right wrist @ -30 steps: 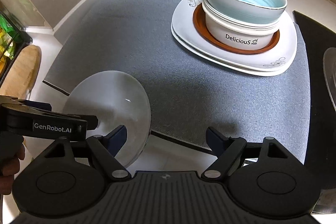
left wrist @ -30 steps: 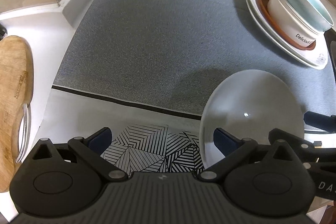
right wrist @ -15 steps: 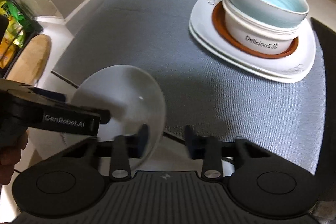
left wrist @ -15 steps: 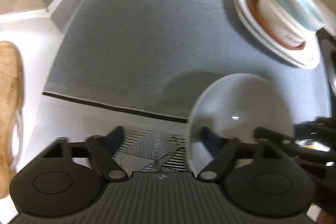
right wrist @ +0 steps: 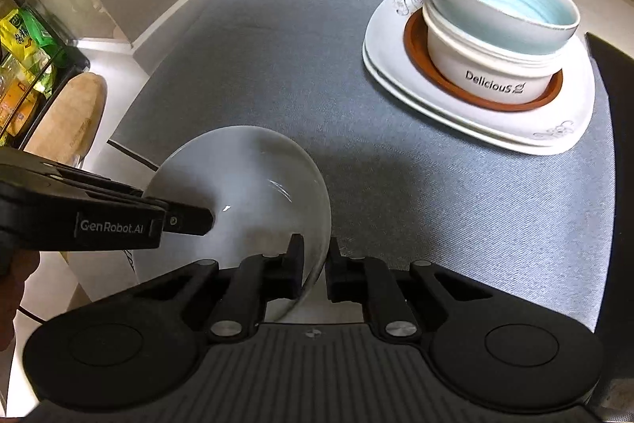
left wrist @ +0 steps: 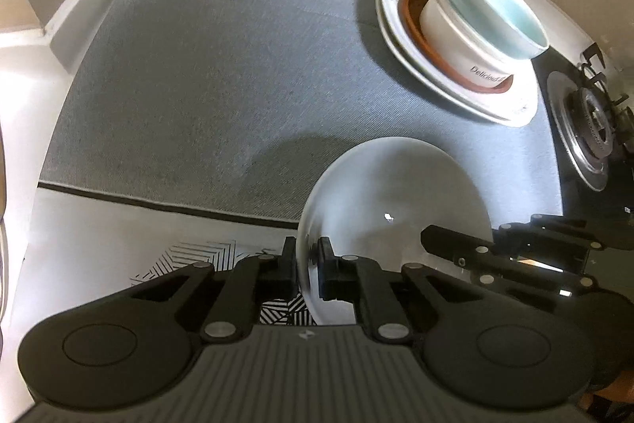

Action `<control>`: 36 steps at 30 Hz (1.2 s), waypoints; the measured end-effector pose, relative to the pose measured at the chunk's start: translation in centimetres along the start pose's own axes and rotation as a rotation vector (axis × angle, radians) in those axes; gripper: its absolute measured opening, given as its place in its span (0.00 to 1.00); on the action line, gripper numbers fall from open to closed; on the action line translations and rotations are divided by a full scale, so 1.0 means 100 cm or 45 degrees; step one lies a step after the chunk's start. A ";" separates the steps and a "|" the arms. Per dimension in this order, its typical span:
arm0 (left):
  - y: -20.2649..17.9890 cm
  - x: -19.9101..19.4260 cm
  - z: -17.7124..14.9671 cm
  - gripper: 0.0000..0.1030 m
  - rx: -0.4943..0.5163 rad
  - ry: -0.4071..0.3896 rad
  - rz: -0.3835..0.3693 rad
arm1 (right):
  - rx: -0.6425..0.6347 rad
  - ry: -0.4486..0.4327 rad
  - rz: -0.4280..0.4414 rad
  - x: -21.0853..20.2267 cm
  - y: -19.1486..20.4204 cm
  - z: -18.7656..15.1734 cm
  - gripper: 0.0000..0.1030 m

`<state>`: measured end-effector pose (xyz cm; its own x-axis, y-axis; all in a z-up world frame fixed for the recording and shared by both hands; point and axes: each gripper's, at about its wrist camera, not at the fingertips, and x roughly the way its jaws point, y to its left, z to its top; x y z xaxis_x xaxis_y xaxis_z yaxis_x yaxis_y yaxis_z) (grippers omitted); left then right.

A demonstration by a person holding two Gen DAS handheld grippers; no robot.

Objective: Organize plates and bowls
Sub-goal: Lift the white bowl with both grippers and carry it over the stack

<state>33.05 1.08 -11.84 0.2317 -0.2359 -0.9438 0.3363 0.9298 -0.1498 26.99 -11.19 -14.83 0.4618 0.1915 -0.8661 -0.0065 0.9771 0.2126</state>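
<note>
Left tongs (left wrist: 308, 266) clamp glass bowl (left wrist: 392, 221) rim; right tongs (right wrist: 315, 266) clamp opposite rim; bowl between both.

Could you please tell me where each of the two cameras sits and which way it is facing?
Left wrist: rides the left tool, looking forward over the grey mat; its fingers clamp the glass bowl rim, right tool at right.
Right wrist: rides the right tool, clamping the same bowl's opposite rim; left tool enters from left.
Both share the stacked dishes.
</note>
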 end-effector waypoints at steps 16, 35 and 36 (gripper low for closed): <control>-0.038 -0.036 0.020 0.09 0.129 -0.120 -0.106 | 0.052 -0.150 -0.096 -0.059 -0.022 0.006 0.11; -0.094 -0.066 0.083 0.09 0.235 -0.266 -0.178 | 0.088 -0.311 -0.225 -0.117 -0.066 0.045 0.11; -0.097 -0.066 0.089 0.09 0.236 -0.270 -0.174 | 0.085 -0.317 -0.229 -0.118 -0.069 0.050 0.11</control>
<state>36.34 -8.85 -1.52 0.3515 -0.4271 -0.8331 0.5339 0.8224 -0.1964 26.00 -20.66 -3.81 0.6534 -0.0207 -0.7567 0.1498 0.9834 0.1025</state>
